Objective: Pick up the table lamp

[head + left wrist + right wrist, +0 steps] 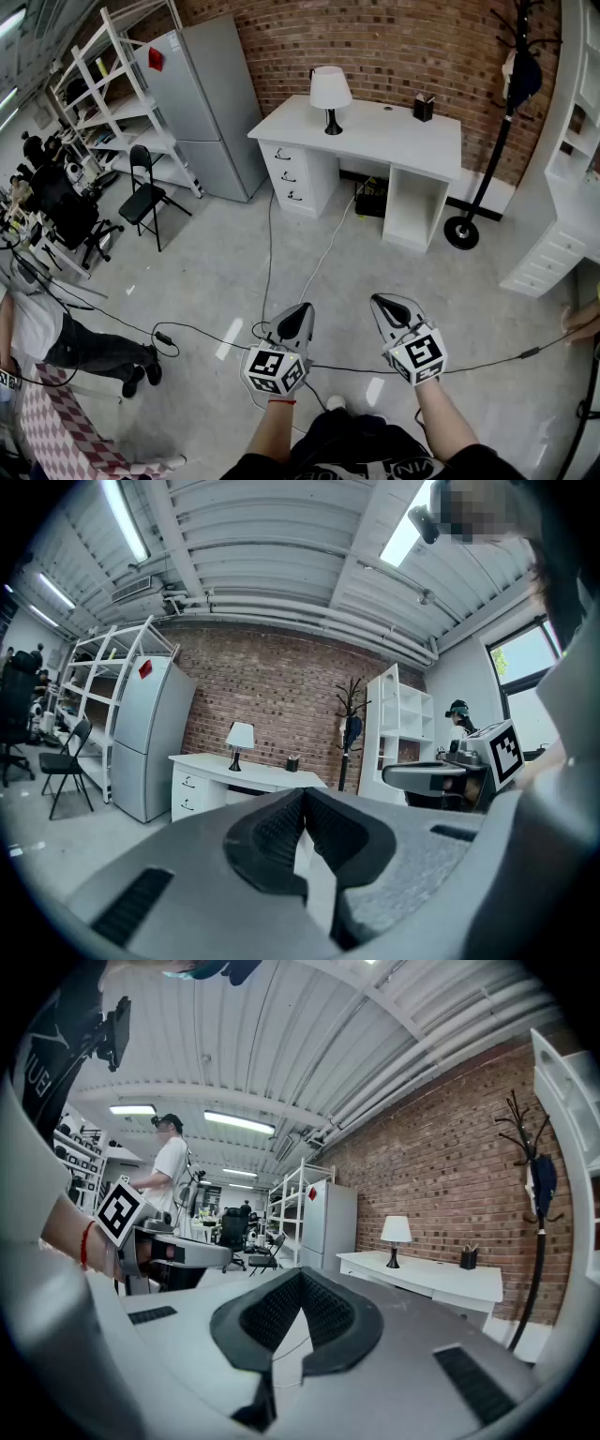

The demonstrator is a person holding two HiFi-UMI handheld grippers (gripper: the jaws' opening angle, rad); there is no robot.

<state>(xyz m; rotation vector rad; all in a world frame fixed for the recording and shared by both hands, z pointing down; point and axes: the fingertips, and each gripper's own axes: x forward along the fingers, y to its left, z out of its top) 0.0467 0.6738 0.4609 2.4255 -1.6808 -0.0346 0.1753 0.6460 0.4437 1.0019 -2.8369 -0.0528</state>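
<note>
Table lamp point(330, 98), white shade on a slim dark stem and base, stands upright near the left end of the white desk point(394, 136) by the brick wall, well apart from both grippers. A grey fridge point(202, 103) is to its left and a dark pen pot point(424, 107) sits toward the desk's right.

Left gripper point(302, 314): jaws clenched tip to tip, nothing between them, held level above the floor.

Right gripper point(382, 305): likewise clenched and empty, just beside the left.

Step in hand, as judged: the approach across the open floor. To do it well:
- Walk up square to the desk, stepping clear of the cables point(270, 253) trailing on the floor.
- Spread one gripper's jaws before arrival.
- Close on the narrow stem beneath the shade, not on the shade, which would probably deform or tip the lamp.
- Lift straight up, allowing for a cord; none can be made out.
</note>
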